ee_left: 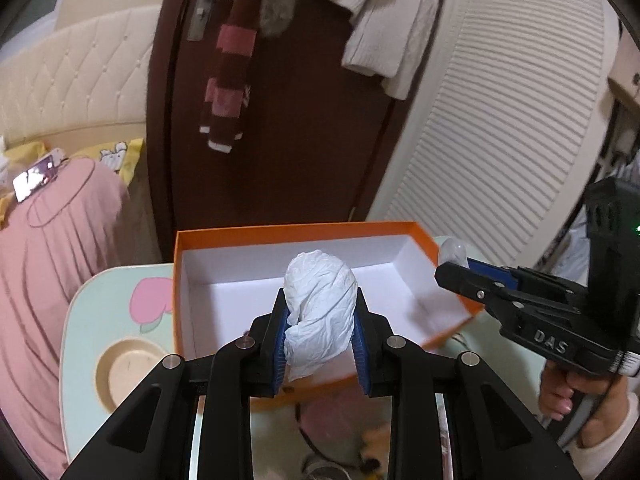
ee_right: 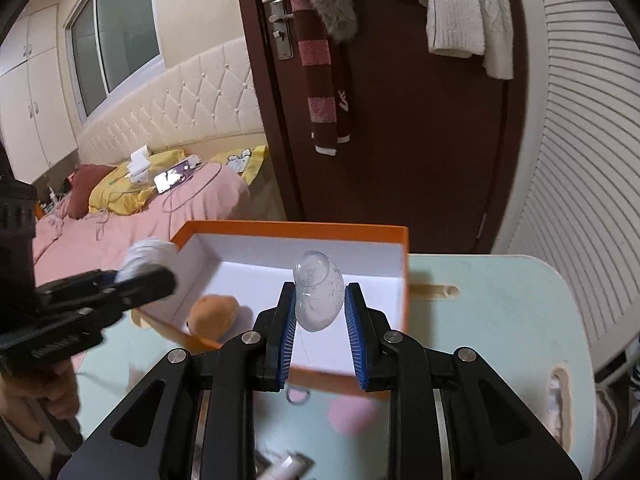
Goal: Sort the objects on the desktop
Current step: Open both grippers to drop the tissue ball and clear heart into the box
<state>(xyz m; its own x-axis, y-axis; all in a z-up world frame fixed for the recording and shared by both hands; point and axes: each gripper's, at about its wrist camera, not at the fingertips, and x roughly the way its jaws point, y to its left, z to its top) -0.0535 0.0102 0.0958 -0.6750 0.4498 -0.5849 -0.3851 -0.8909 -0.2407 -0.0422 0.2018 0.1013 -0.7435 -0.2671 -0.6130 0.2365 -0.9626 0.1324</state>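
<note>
Tissue wad [ee_left: 320, 312] clamped in left gripper [ee_left: 320, 336] above orange box [ee_left: 280, 234].

A blurred white cylinder [ee_right: 294, 467] is cut off by the bottom edge.

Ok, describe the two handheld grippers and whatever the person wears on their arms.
Both the left gripper and right gripper are matte black plastic, with angular linkage arms, silver round pivot pins and ribbed blue pads lining the fingers. The right one's body bears raised letters "DAS". A cream-white sleeve cuff shows at the right hand.
</note>
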